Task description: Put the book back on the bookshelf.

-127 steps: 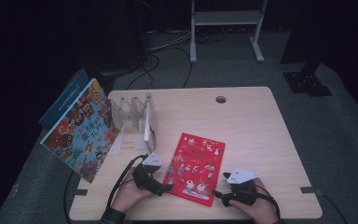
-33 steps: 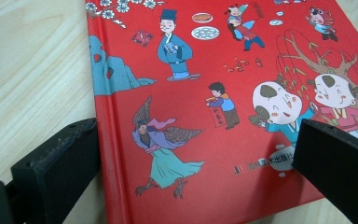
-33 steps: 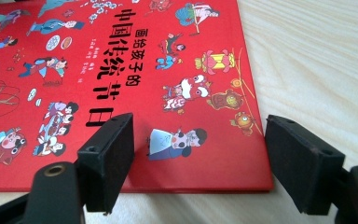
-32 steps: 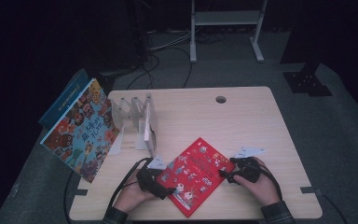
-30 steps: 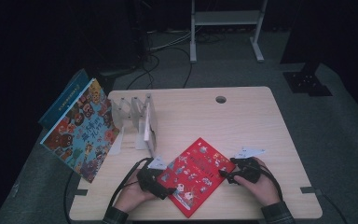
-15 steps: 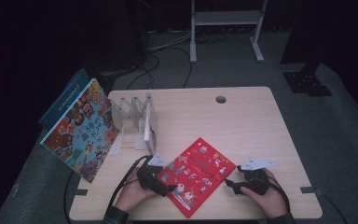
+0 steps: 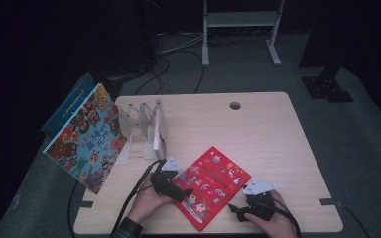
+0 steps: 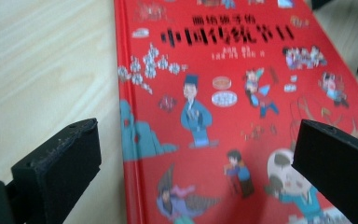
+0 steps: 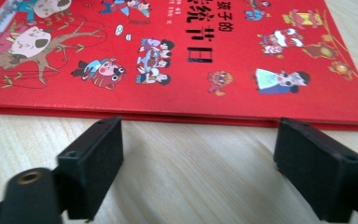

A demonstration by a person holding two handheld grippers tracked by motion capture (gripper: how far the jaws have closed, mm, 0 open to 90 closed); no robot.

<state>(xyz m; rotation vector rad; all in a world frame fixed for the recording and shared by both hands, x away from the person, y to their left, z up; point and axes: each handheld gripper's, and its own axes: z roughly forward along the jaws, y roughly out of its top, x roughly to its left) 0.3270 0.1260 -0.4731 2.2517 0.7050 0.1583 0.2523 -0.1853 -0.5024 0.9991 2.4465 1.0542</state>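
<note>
The high view is dim and soft: light falls on the wooden table [image 7: 258, 134] while the floor around it sinks into near black, and shadows on the tabletop are faint. The left gripper view is bright but blurred, so the title and figures on the red book [image 8: 242, 116] smear. In the right gripper view that book is sharper, with a thin shadow under its near edge and mild softness toward the picture's corners.

One red book [image 7: 210, 185], one blue picture book [image 7: 88, 137], one clear rack [image 7: 144, 124], two claws, one table [image 7: 258, 129].
</note>
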